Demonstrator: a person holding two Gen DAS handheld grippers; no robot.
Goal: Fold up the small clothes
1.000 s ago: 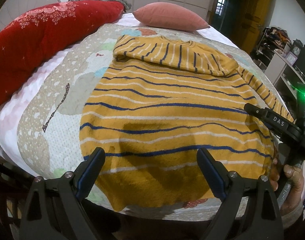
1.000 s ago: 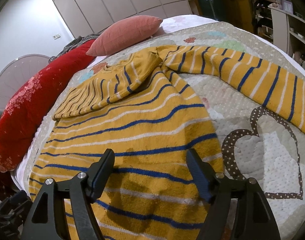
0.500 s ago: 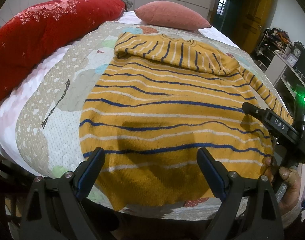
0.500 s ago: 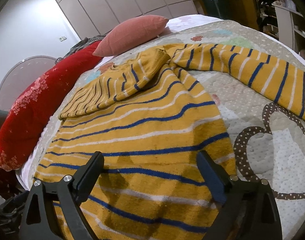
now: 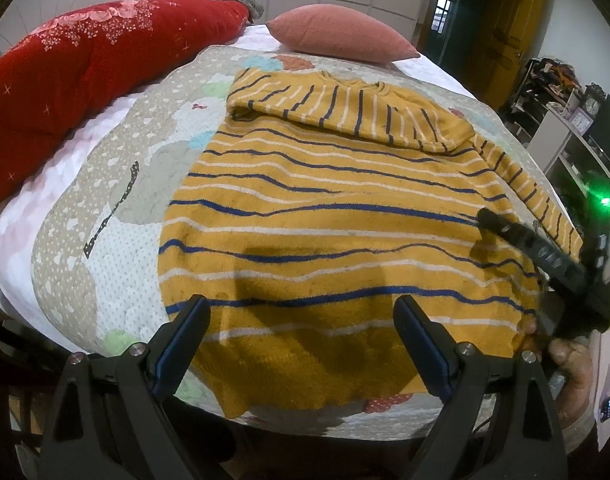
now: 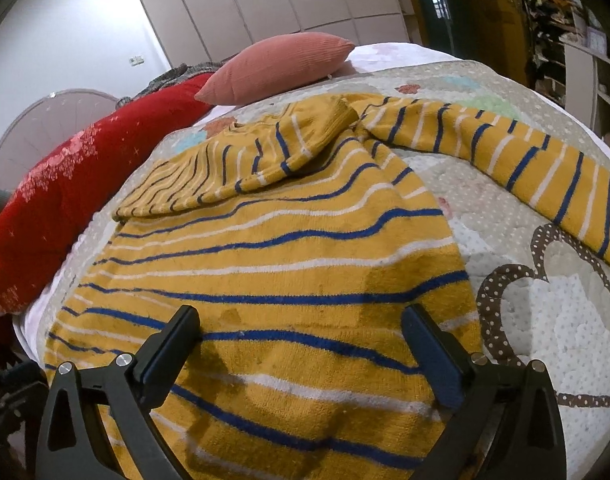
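Yellow sweater (image 5: 337, 216) with blue and white stripes lies flat on the quilt (image 5: 117, 200) covering the bed, hem toward the cameras. One sleeve (image 5: 345, 112) is folded across the chest; the other sleeve (image 6: 505, 152) stretches out over the quilt toward 2 o'clock in the right wrist view.

Left claw (image 5: 301, 332) hangs above the hem, fingers spread wide, gripping nothing. Right claw (image 6: 301, 348) sits over the sweater's lower body, also spread wide and empty.

Pink pillow (image 5: 341, 36) at 12 o'clock beyond the collar. Red blanket (image 5: 77, 80) rolled along 10 o'clock.
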